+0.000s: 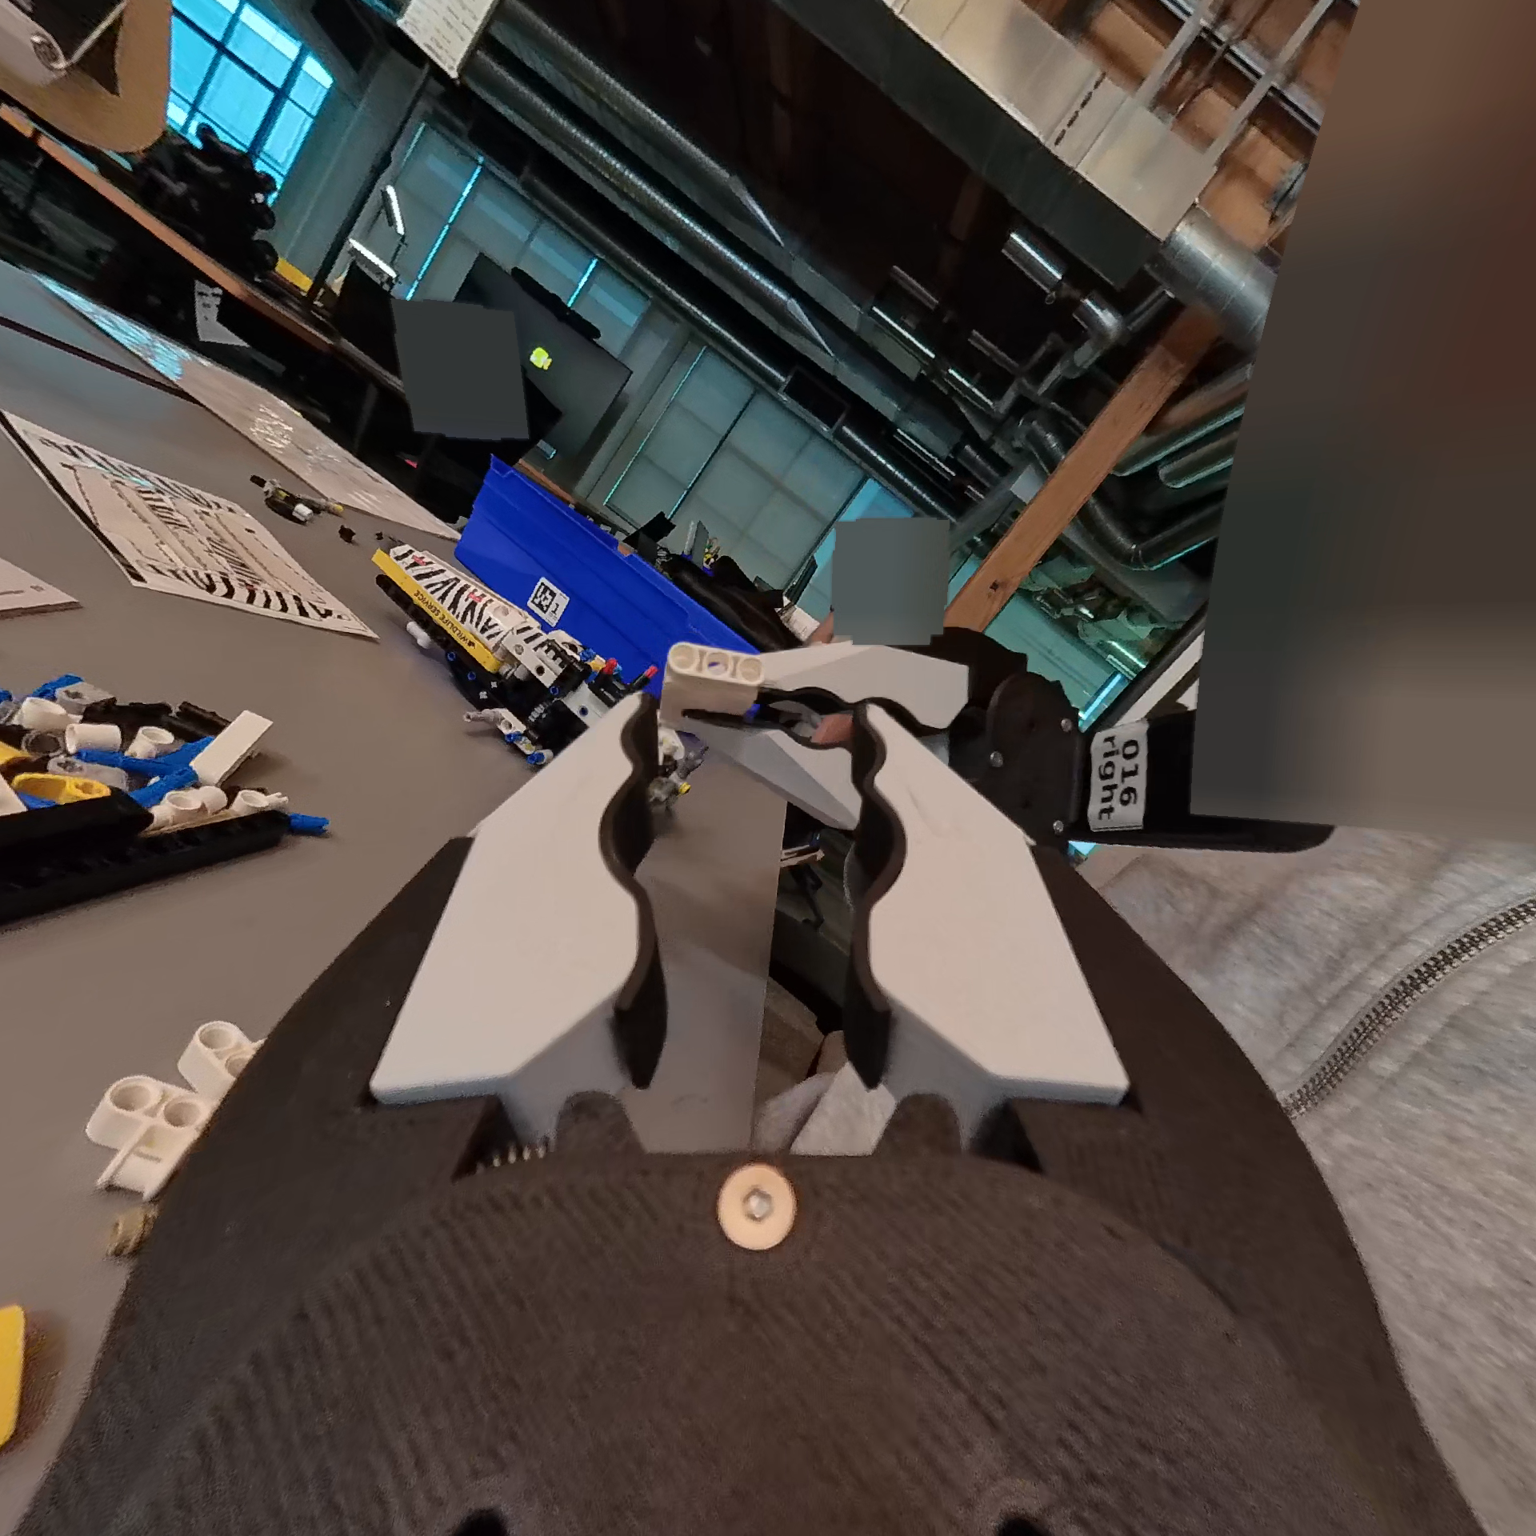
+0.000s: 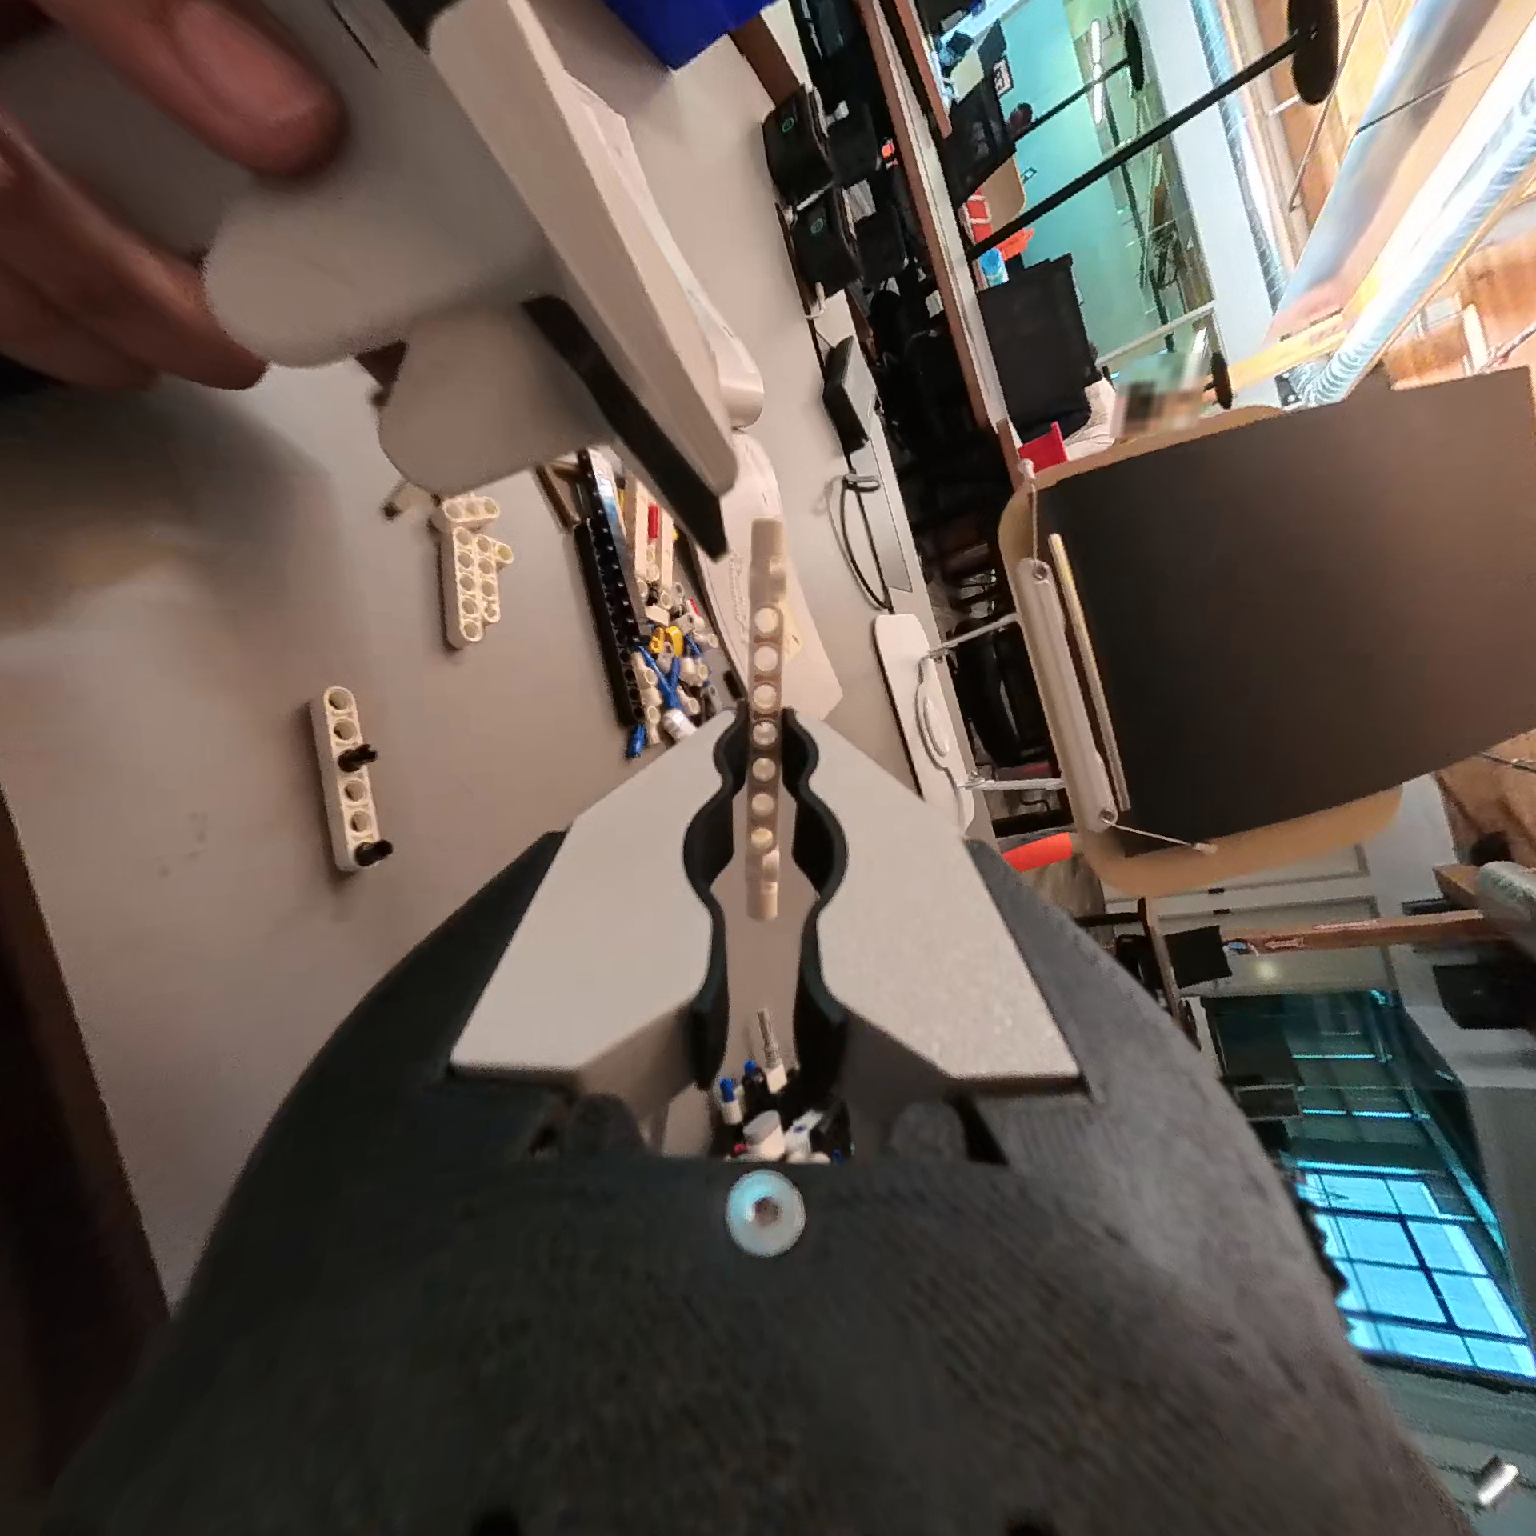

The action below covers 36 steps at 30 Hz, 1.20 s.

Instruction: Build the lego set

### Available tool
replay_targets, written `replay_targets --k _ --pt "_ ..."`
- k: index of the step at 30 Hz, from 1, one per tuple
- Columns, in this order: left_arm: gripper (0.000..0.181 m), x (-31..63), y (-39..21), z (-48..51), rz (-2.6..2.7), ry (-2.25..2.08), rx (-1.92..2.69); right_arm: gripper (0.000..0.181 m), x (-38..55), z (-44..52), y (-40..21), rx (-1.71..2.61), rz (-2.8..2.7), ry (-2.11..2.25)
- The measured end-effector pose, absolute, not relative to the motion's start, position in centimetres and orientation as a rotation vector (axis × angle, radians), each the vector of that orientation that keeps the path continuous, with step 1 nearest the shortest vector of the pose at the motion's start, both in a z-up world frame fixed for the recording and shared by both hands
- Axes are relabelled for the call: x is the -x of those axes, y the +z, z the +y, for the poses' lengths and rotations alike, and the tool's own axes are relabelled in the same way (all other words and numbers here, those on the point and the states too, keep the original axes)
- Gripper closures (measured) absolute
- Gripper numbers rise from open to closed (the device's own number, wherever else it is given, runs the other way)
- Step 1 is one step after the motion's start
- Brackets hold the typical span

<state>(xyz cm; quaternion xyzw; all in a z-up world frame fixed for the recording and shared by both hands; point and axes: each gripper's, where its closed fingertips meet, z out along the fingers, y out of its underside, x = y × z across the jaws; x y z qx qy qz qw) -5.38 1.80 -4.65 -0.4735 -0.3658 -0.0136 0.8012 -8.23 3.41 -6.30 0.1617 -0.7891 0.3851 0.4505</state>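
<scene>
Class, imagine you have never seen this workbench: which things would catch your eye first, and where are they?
First, the long white holed beam clamped in the right tongs, held up in mid-air. The left tongs stand open and empty close to its end. On the grey table lie a jumble of loose blue, white and black pieces and the zebra-striped partly built model before a blue bin.

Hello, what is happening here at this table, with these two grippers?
A person is building a lego set with two hand-held grippers. The right gripper is shut on a long white beam, held up above the grey table. The left gripper is open and empty, close to the beam's end. Loose parts and a half-built model lie on the table.
</scene>
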Motion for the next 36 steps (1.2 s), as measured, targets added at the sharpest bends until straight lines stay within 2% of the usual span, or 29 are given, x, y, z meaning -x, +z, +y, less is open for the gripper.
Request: replay_targets --k 2,6,10,36 --pt "0.132 5.5 -4.9 2.0 -0.797 -0.02 1.035 0.176 8.0 3.2 -6.7 -0.419 -1.962 0.929" --pt "0.135 5.8 -5.3 2.1 -0.827 -0.021 1.043 0.176 7.3 2.7 -7.4 -0.462 -1.963 0.923" --pt "0.155 6.0 -5.7 2.1 -0.852 -0.059 1.045 0.176 6.9 2.4 -7.2 -0.468 -1.954 0.947" --pt "0.157 6.1 -5.4 1.7 -0.85 -0.122 0.999 0.176 6.6 2.2 -6.7 -0.455 -1.961 1.038"
